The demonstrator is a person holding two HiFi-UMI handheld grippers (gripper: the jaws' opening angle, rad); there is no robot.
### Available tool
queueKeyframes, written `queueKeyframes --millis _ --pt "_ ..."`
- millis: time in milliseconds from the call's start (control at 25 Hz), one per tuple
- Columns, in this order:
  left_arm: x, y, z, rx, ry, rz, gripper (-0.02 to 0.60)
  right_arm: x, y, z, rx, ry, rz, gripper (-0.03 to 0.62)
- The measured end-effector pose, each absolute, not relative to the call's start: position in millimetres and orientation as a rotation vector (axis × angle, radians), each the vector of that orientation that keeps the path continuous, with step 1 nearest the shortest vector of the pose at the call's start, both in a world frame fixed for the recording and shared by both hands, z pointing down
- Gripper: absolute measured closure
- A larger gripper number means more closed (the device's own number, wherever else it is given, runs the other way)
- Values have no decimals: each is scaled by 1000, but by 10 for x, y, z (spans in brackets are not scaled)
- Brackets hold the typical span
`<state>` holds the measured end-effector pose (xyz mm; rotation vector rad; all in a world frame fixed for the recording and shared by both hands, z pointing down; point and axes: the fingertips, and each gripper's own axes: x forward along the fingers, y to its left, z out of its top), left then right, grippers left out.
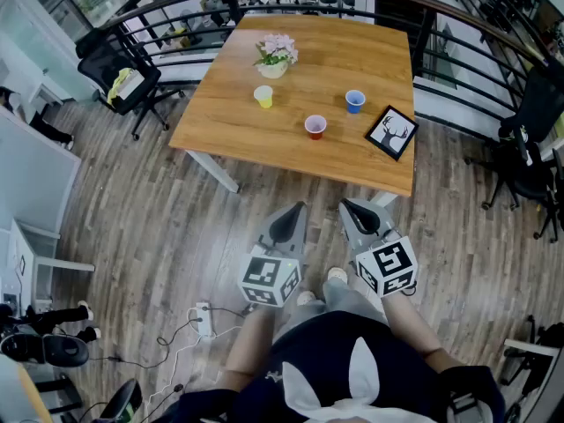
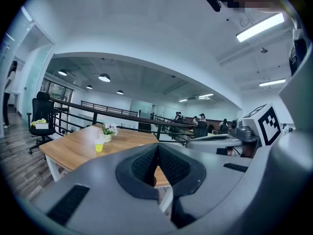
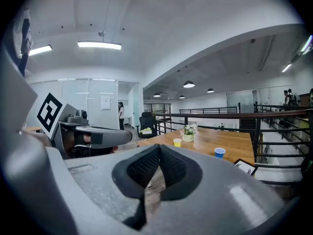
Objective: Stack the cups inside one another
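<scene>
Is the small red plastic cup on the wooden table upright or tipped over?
Upright: the small red plastic cup stands on the wooden table with its round open rim facing up.

In its own view, the body of my left claw (image 2: 157, 148) covers the bench (image 2: 68, 148) from the yellow cup (image 2: 99, 146) toward 3 o'clock, hiding the red cup (image 1: 315, 127) and the blue cup (image 1: 354, 101). My right claw (image 3: 157, 151) likewise hides the red cup in its view and covers the corner of the deer picture (image 3: 247, 166) at 7 o'clock. The people (image 2: 200, 117) past the railing (image 2: 122, 112) are too small to make out.
</scene>
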<state>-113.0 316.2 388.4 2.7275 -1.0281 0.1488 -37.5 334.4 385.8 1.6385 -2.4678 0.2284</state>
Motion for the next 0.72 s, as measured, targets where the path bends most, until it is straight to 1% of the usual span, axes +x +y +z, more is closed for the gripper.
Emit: queueKeyframes --millis 400,720 --pt "-924 3088 3957 2731 -1025 185 565 -216 3283 3867 1618 -2516 220 595" --pt "-688 2946 3938 2726 -1065 193 565 72 3144 3847 1598 -2528 191 595"
